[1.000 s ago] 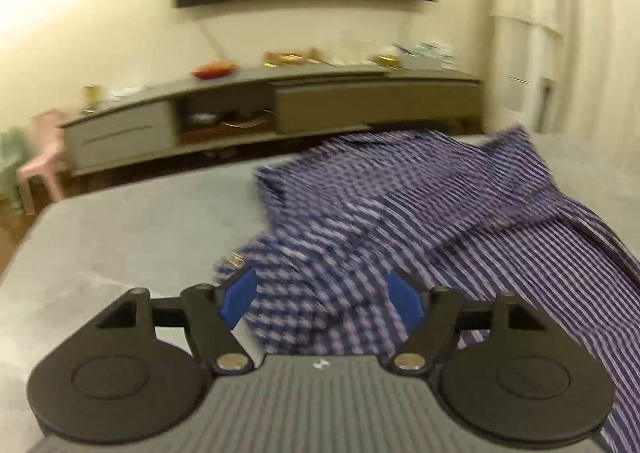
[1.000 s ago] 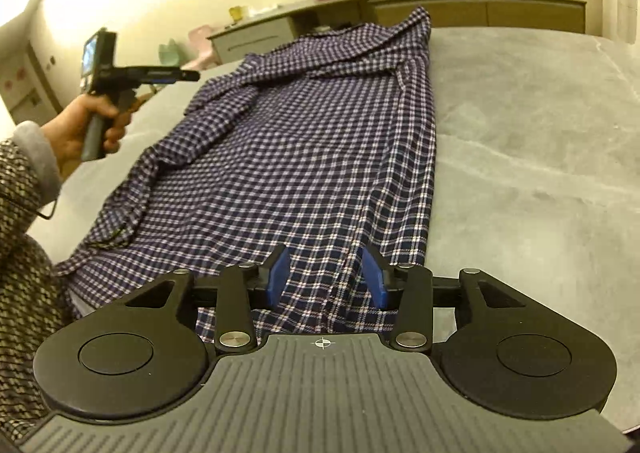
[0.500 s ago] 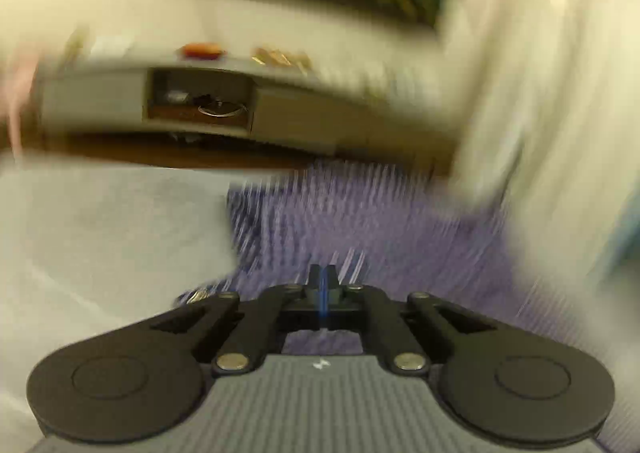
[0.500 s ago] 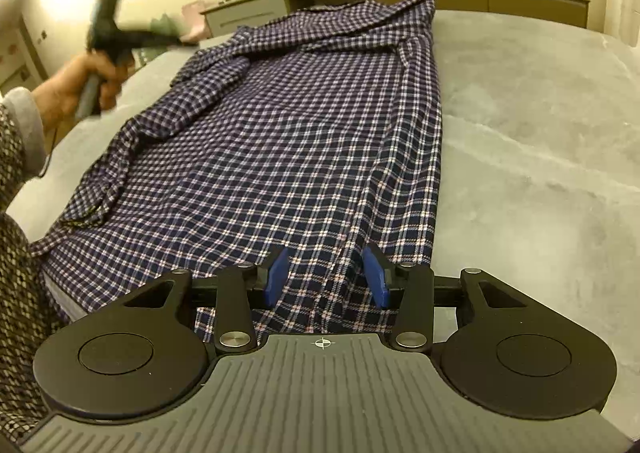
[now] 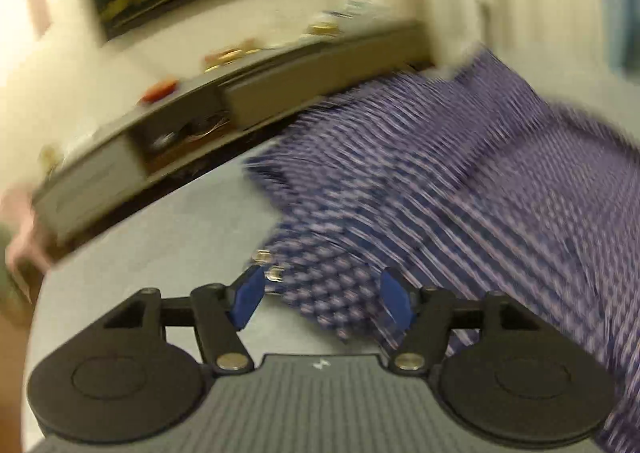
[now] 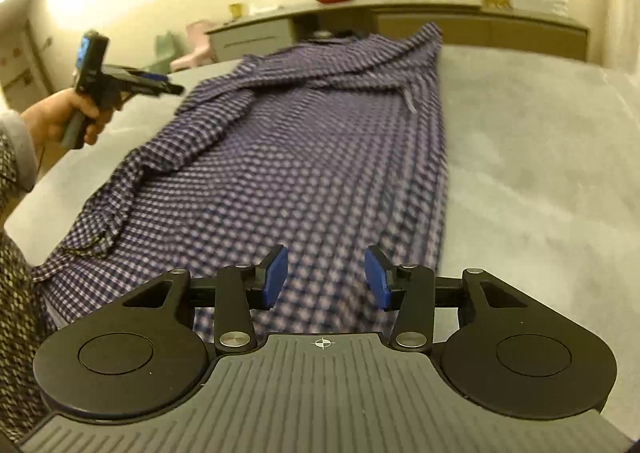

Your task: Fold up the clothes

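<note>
A blue and white checked shirt (image 6: 320, 157) lies spread lengthwise on a grey bed (image 6: 540, 173). My right gripper (image 6: 326, 279) is open just above the shirt's near hem, holding nothing. My left gripper (image 5: 322, 299) is open over the end of a crumpled sleeve (image 5: 328, 285), with cloth between the blue pads but not clamped. In the right wrist view the left gripper (image 6: 160, 87) is held in a hand above the bed's left side, near the sleeve (image 6: 132, 173). The left wrist view is blurred.
A long low grey sideboard (image 6: 440, 19) with small ornaments stands against the far wall beyond the bed. A pink chair (image 6: 196, 49) stands at its left end. The grey bed surface shows bare to the right of the shirt. My patterned sleeve (image 6: 16, 313) fills the left edge.
The left gripper shut briefly half a second ago and is open again, tilted, over the sleeve end. The right gripper has opened wider and sits slightly higher over the hem.
</note>
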Demonstrator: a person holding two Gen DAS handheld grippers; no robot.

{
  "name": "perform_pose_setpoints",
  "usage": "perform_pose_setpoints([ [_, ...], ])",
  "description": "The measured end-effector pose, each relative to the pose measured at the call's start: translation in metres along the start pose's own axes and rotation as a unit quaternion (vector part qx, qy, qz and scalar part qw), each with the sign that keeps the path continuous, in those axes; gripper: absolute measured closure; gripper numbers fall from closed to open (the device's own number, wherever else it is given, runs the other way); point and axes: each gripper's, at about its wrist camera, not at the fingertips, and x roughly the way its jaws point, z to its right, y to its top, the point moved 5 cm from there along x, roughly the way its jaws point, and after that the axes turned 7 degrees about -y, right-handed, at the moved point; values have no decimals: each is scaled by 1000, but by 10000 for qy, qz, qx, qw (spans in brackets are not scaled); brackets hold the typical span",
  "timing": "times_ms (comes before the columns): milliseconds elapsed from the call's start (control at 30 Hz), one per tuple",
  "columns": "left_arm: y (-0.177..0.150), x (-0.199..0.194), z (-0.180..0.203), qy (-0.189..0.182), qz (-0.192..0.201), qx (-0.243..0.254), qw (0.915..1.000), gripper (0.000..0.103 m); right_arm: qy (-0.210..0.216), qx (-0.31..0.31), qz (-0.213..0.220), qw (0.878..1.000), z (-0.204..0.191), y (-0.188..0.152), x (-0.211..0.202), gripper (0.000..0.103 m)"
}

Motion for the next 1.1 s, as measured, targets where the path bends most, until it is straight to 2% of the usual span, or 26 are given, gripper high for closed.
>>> perform_pose_setpoints([
  [67, -6, 11, 15, 267, -223, 695, 9970, 36, 56, -241, 38, 9997, -10, 15, 5, 58],
  [133, -9, 21, 27, 524, -237, 1233, 9907, 36, 159, -426, 102, 9989, -19, 32, 10, 58],
  [233, -7, 30, 28, 630, -45, 1237, 9903, 37, 257, -707, 237, 9969, -31, 60, 19, 55],
  [367, -9, 30, 26, 398, -29, 1212, 9918, 40, 219, -782, 400, 9959, -27, 88, 38, 55],
  [467, -11, 30, 23, 120, -65, 1150, 9933, 39, 216, -420, 375, 9982, -18, 93, 43, 54],
  [567, -15, 22, 18, 28, -71, 1101, 9939, 38, 223, -133, 288, 9992, -13, 94, 47, 53],
  [700, -11, 30, 15, 180, 76, 1032, 9945, 37, 311, -85, 284, 9991, -18, 93, 47, 51],
  [733, -9, 33, 12, 219, 105, 976, 9949, 47, 326, -78, 273, 9991, -20, 93, 47, 51],
  [767, -6, 36, 10, 152, 58, 897, 9958, 80, 333, -68, 251, 9991, -20, 92, 49, 51],
  [800, -2, 41, 7, -32, -38, 711, 9975, 98, 318, -60, 240, 9992, -20, 91, 49, 51],
  [867, 11, 37, 1, -221, 104, 331, 9992, 98, 252, -50, 232, 9994, -17, 88, 50, 51],
  [933, 30, 19, -14, -638, 546, -370, 9958, 98, 187, -39, 223, 9996, -13, 86, 50, 51],
  [967, 40, 8, -24, -865, 812, -811, 9896, 98, 154, -33, 219, 9996, -12, 84, 50, 51],
  [1000, 49, -6, -43, -1241, 1211, -1611, 9716, 99, 123, -11, 207, 9997, -9, 83, 52, 51],
  [1033, 58, -19, -63, -1613, 1591, -2399, 9440, 99, 94, 25, 189, 9998, -7, 83, 53, 51],
  [1067, 56, -23, -83, -2119, 1808, -3269, 9031, 100, 63, 46, 172, 9998, -5, 83, 56, 51],
  [1100, 55, -27, -103, -2596, 2002, -4092, 8515, 102, 29, 51, 152, 9999, -4, 84, 58, 51],
])
